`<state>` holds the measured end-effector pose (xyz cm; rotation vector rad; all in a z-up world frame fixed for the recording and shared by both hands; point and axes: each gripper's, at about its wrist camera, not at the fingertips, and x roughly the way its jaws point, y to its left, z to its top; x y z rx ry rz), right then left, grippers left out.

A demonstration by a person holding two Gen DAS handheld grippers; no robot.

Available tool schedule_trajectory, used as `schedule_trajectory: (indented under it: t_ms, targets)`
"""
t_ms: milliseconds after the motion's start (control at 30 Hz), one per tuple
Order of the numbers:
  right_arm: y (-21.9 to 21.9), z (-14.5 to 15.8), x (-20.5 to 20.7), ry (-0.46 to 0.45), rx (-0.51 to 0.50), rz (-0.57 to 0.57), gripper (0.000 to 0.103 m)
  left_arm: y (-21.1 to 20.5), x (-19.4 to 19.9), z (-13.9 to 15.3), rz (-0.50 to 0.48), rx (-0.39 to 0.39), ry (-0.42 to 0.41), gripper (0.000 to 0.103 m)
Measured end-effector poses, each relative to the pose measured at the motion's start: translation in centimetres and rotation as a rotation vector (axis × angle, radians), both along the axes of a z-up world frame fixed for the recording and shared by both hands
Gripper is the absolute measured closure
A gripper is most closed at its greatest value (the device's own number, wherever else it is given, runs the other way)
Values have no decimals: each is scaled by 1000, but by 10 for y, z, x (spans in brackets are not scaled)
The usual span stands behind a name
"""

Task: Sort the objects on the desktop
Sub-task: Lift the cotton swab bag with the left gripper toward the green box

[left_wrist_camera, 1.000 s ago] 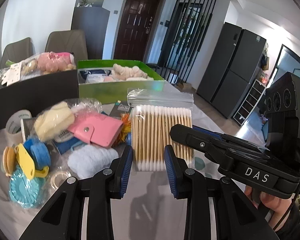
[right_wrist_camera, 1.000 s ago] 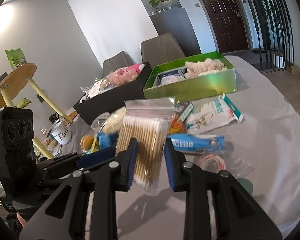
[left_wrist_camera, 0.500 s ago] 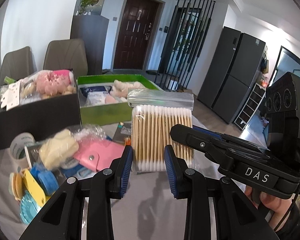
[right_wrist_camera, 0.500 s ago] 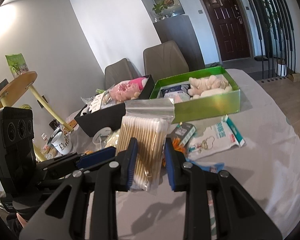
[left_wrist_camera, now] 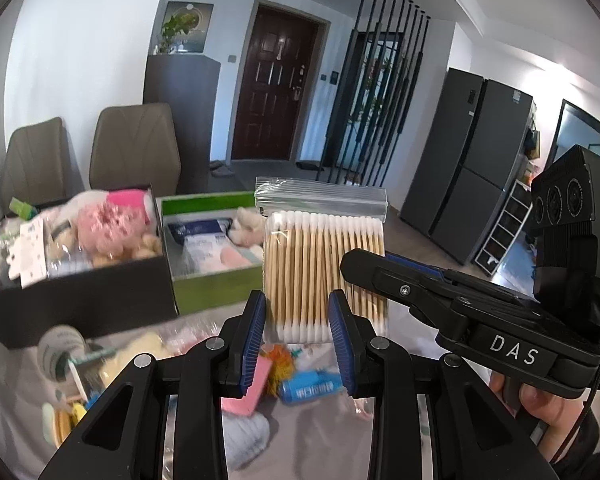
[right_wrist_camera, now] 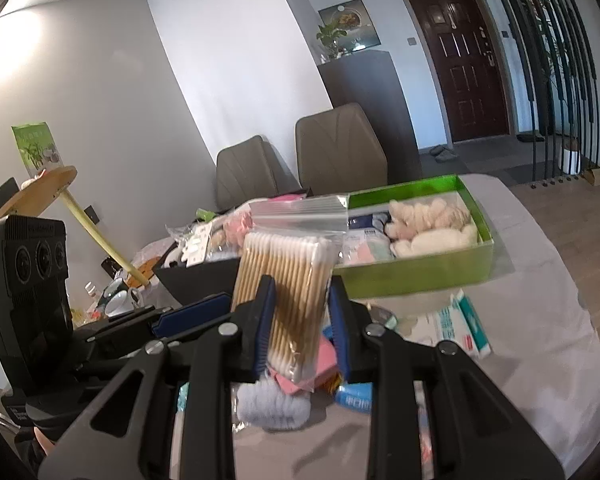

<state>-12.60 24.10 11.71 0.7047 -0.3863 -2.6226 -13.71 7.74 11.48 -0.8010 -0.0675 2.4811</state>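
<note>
Jaws of the right gripper (right_wrist_camera: pixel 300 312) are clamped on the swab bag (right_wrist_camera: pixel 288 280); left gripper (left_wrist_camera: pixel 296 324) jaws grip its other side. Bag position — upright, above the table (right_wrist_camera: pixel 540 320), in front of the green box (right_wrist_camera: pixel 420 276) and the black box (left_wrist_camera: pixel 80 304).

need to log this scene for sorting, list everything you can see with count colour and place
bag of cotton swabs: 1, clear bag, wooden sticks with white tips, held above the table
green box: 1, green, far side of the table, holds plush toys and packets
black box: 1, black, left of the green box, holds a pink plush and small items
pink wallet: 1, pink, on the table under the left gripper
blue tube: 1, blue, on the table
tape roll: 1, white, near the black box
chairs: 2, brown, behind the table
left gripper: 1, black with blue pads, empty
right gripper: 1, black with blue pads, gripping the bag
</note>
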Motion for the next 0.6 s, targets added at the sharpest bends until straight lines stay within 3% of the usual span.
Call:
schedule_trajectory:
  t_ms: [100,167,300,600]
  targets:
    - [0,10,-10,16,-3,9,76,-2,-10,10,9,2,21,70]
    - [-1,16,-17,25,-4,25,85,-2,-15,17,3,22,36,70]
    - [-8,26,-30,46,17,37,89,-3,-27,25,11,18,60,70]
    - [8,5,-46,-10,-1,12,89,-9,-47,-16,24,10,-35,70]
